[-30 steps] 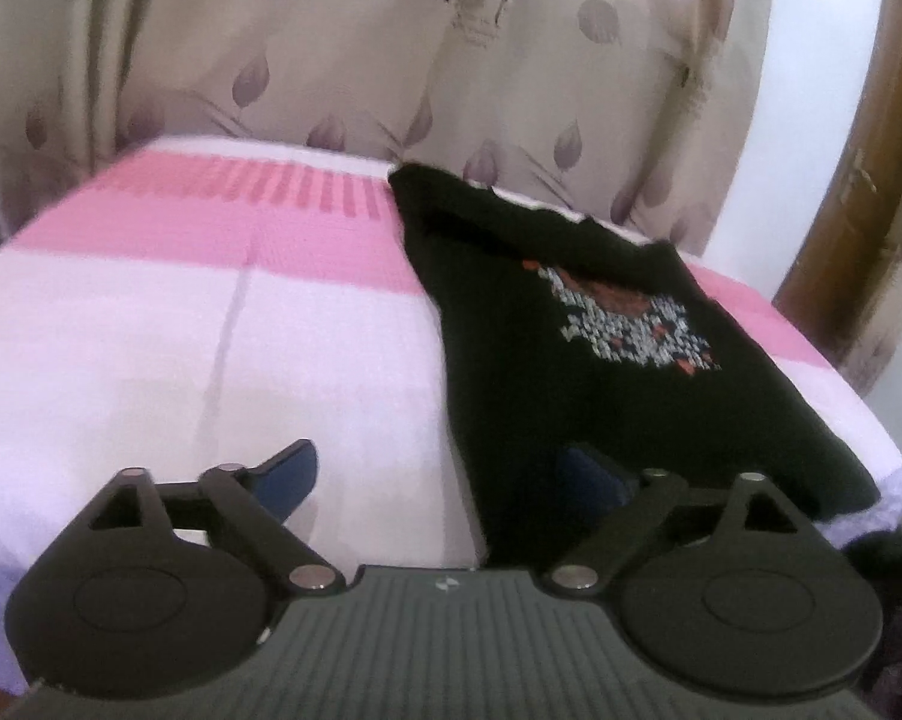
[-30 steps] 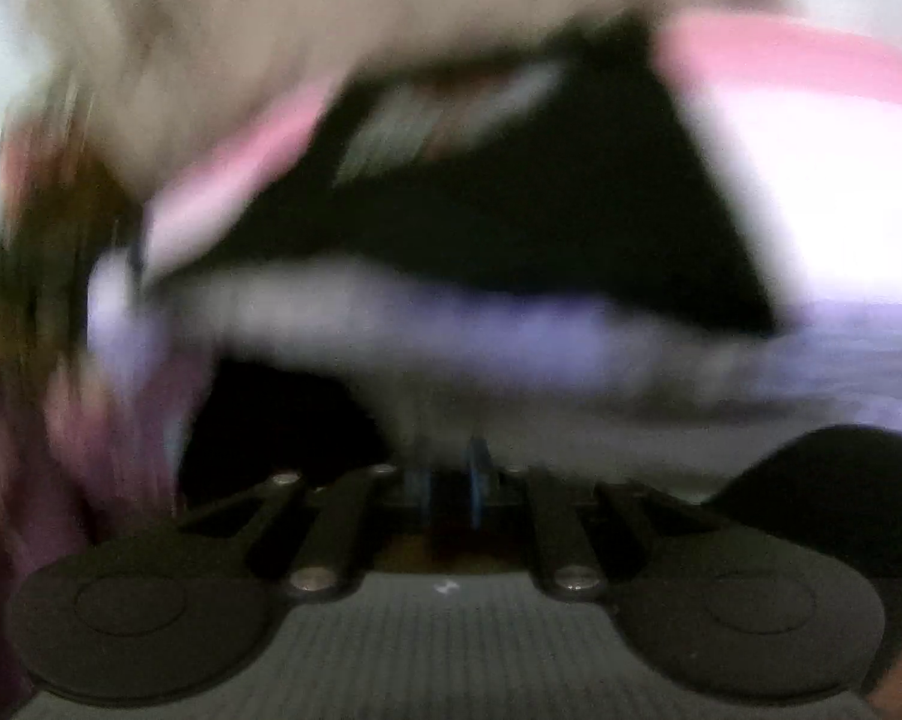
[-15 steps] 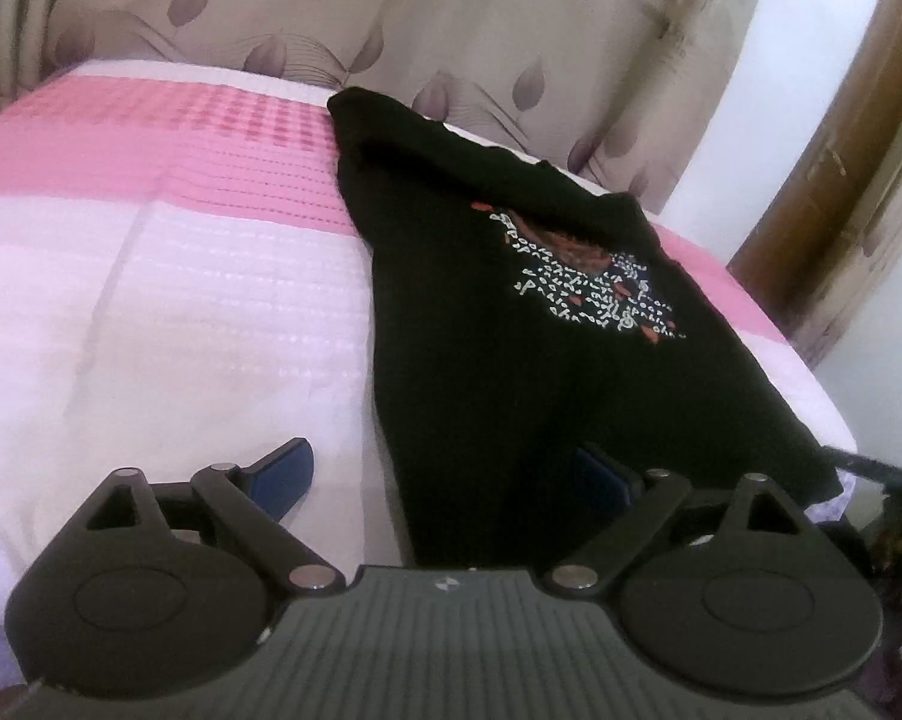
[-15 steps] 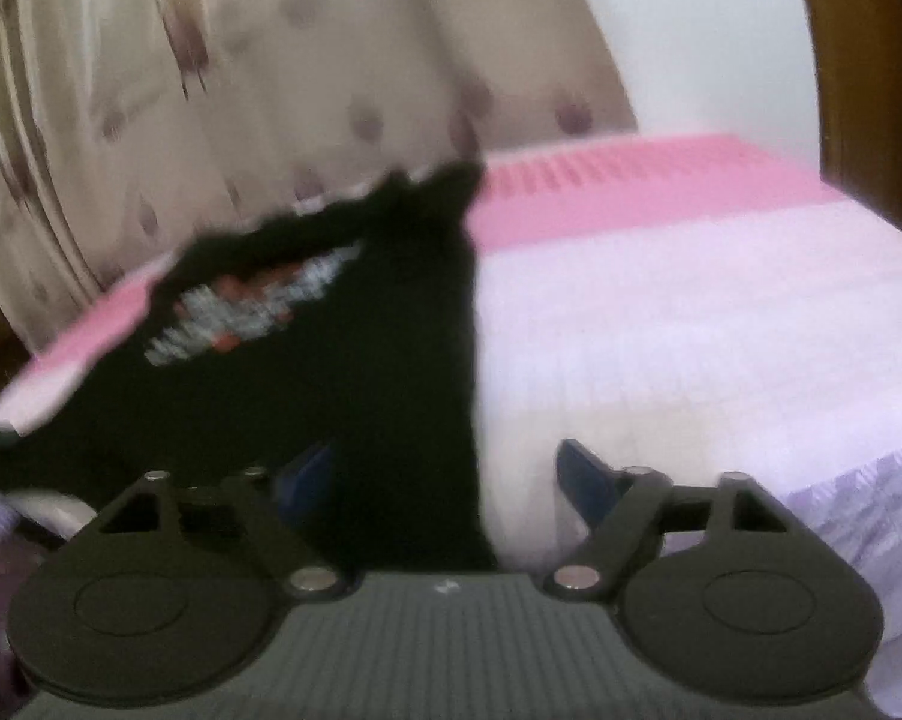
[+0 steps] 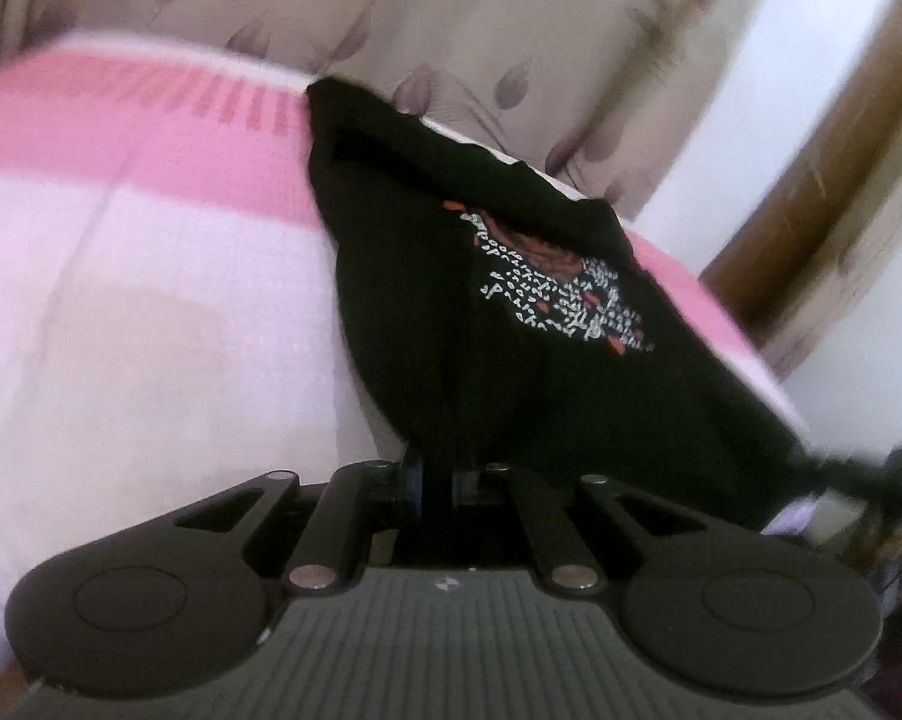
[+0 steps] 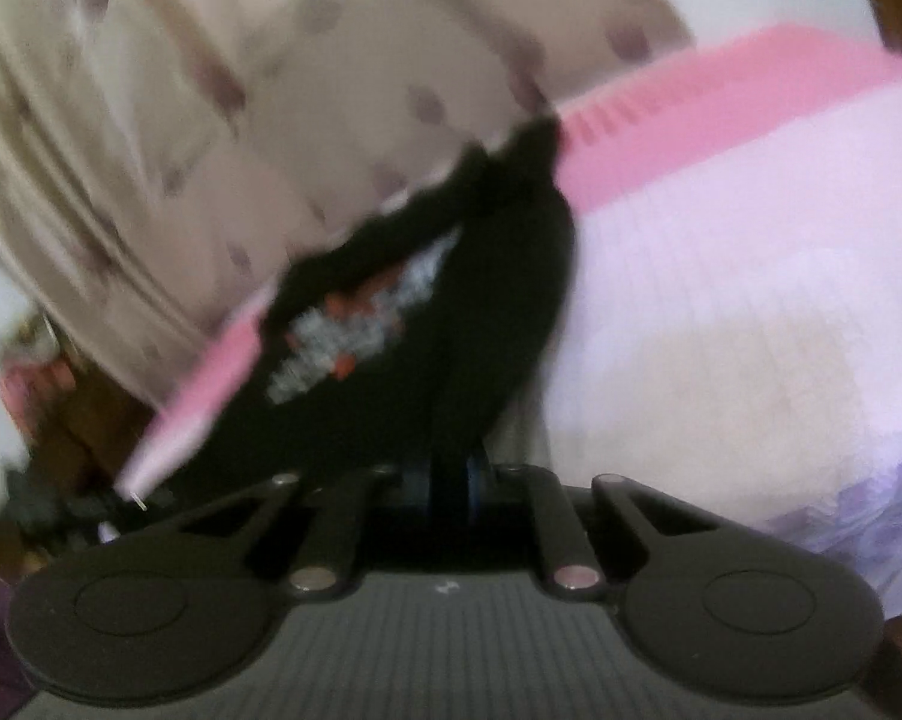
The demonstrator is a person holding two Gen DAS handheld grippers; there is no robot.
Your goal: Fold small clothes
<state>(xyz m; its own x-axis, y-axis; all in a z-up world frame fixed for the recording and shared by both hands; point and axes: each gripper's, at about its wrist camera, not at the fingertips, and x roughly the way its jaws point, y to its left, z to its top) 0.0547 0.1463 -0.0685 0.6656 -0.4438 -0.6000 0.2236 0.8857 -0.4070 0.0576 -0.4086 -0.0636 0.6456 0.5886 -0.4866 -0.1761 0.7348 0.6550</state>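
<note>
A small black shirt [image 5: 511,324] with a white and red print lies on the pink and white bed [image 5: 151,312], folded lengthwise. It also shows in the right wrist view [image 6: 451,330]. My left gripper [image 5: 436,474] is shut on the shirt's near hem, which bunches up between the blue pads. My right gripper [image 6: 451,474] is shut on the near hem too, with black cloth pinched between its pads. Both views are blurred by motion.
Beige leaf-patterned curtains [image 5: 451,30] hang behind the bed. A brown wooden door frame [image 5: 811,180] stands at the right. The bed's near edge with a lilac frill [image 6: 841,522] is at lower right. Dark clutter [image 6: 43,450] lies on the floor at left.
Both grippers were open around the shirt's near hem half a second ago; both have now closed on it. The cloth has gathered and lifted at the pads.
</note>
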